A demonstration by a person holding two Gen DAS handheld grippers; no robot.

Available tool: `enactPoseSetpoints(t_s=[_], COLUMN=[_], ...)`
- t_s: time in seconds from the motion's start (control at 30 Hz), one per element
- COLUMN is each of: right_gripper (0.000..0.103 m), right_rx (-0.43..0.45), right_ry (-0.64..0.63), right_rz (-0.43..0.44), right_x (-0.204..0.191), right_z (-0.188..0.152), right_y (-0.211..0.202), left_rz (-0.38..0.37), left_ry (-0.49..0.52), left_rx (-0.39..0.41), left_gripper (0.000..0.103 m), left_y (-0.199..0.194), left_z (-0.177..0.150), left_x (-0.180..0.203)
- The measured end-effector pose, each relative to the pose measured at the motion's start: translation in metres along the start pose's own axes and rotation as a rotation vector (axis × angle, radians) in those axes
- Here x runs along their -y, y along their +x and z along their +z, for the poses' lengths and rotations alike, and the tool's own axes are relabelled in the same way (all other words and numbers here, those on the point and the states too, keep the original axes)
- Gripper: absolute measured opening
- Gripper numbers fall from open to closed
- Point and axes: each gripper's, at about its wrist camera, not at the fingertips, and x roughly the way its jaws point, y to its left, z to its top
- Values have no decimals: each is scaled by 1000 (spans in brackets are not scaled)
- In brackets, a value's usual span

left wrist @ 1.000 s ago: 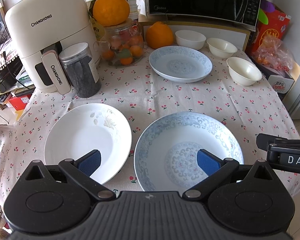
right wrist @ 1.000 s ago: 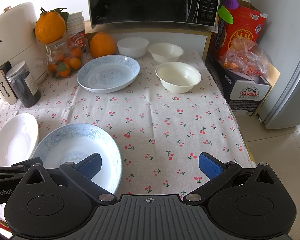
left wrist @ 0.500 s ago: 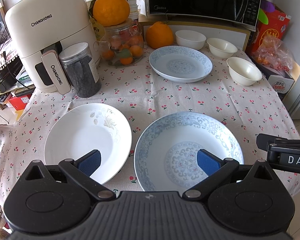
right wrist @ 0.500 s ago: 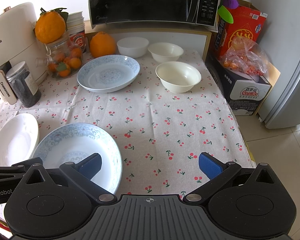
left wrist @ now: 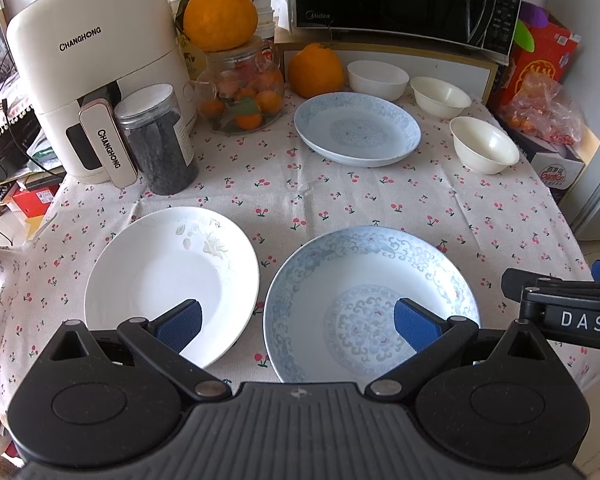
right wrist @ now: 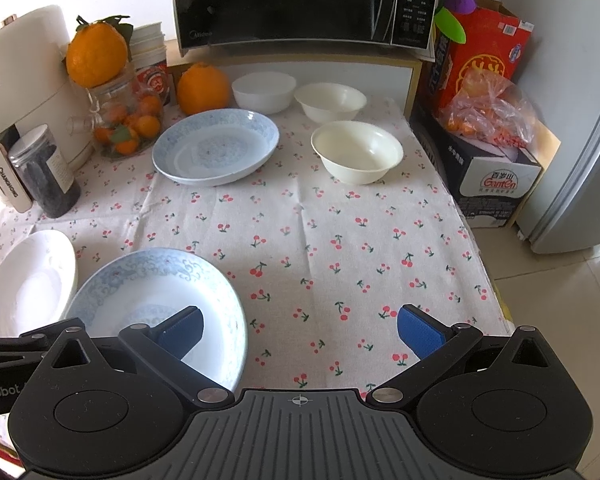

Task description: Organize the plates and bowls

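Sensibly, we held both jaws spread and empty: left gripper [left wrist: 296,320], right gripper [right wrist: 298,330]; gripping the white plate [left wrist: 172,276] by its near rim looked safest.

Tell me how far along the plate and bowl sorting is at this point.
Nothing looks done: the white plate, near blue plate and far blue plate lie apart on the tablecloth, and the three bowls stand unstacked. Nothing is in hand; the left gripper and right gripper are open and empty. All stacking remains.
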Motion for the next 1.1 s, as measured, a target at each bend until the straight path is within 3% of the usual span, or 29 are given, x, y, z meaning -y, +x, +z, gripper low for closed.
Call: enactPoseSetpoints(t_s=[0.4,0.83,1.1], right_gripper=[103,103,103], right_rx=[-33,-90,-96], right_ry=[54,97,138], right_rz=[18,113,183], right_x=[2,4,7], right_z=[26,77,115], right_y=[4,29,60], left_rz=[-4,-54,-81], left_ry=[-38,-72,-66], left_rx=[-5,-42,-81], left_gripper=[103,102,100], left_y=[0,16,46], left_z=[18,64,99], left_x=[-6,-13,-12])
